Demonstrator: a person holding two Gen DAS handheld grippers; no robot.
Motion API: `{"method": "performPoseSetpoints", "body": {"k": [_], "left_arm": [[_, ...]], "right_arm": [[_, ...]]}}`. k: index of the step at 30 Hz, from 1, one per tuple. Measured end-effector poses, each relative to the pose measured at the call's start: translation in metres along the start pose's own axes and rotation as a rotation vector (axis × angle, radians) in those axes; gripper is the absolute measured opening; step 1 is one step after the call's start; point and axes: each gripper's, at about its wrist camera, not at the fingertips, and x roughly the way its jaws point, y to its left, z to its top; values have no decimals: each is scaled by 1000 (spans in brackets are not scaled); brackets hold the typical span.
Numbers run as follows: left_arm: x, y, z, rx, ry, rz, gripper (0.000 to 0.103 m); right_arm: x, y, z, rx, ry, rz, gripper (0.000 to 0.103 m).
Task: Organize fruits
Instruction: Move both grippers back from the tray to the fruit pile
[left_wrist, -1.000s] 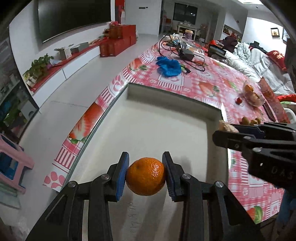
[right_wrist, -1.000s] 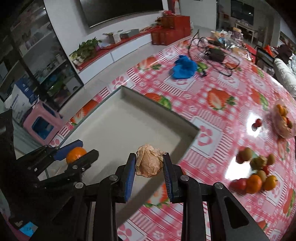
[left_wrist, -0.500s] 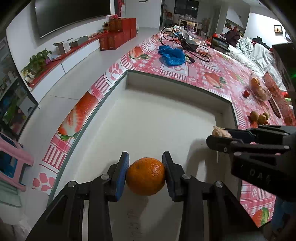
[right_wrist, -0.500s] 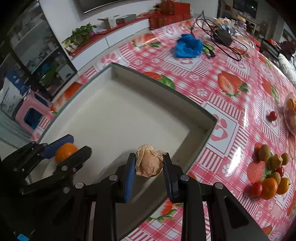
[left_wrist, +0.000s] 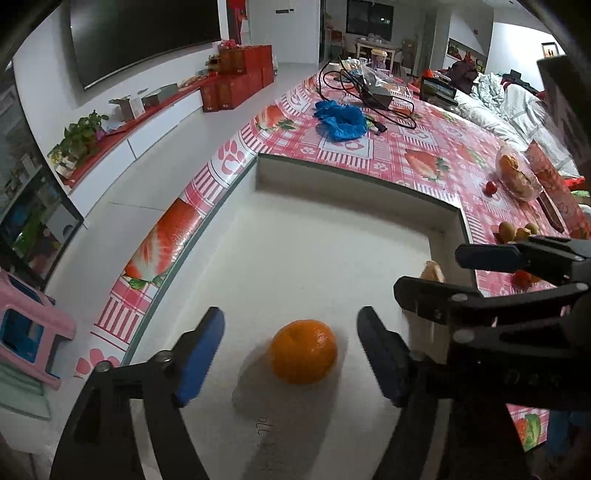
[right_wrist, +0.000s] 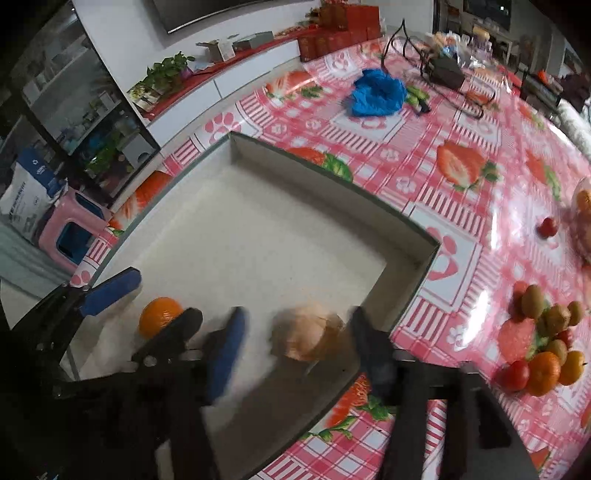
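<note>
both grippers are over the white tray (left_wrist: 325, 258) on the strawberry tablecloth (right_wrist: 461, 147). the left gripper (left_wrist: 291, 349) has its blue fingers spread wide, and the orange (left_wrist: 303, 350) sits on the tray floor between them, touching neither. just to its right, the right gripper (right_wrist: 295, 341) is open too, blurred, with the pale wrapped fruit (right_wrist: 308, 332) loose between its fingers near the tray's right wall. a fruit pile (right_wrist: 539, 343) lies on the cloth outside the tray, a blue bag (right_wrist: 376, 94) farther off
</note>
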Motion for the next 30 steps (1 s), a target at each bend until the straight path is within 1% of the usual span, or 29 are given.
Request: {"method": "performPoseSetpoints", "body": {"k": [7,8,9,10,11,16,19,23,30], "left_arm": [[-6,-4,3,3,0,5,80],[-7,-6,3,4,-1,6,80],[-8,-7,4,5,-2,6,81],[-10,-8,4,7,-4,7,81],[-12,-10,4,10,-6,8,81],[-22,-22,6,35,-18,11,81],[-27,-31,7,47,-24,0,81],[-36,-51,8,91,-35,-23,81],[-47,-98,8,173,-38,-86,81]], "right_arm": [[-15,-5,1,2,-33,-17,71],[-16,-7,0,4,-35,-23,72],[-18,-9,-1,6,-36,-31,78],[-19,-11,-2,9,-43,-39,94],[-22,-13,-3,11,-53,-47,100],[-34,-28,-11,28,-75,-68,100],[-40,-41,-18,57,-80,-80,100],[-50,-68,-35,118,-86,-88,100],[-68,-126,-72,240,-98,-150,101]]}}
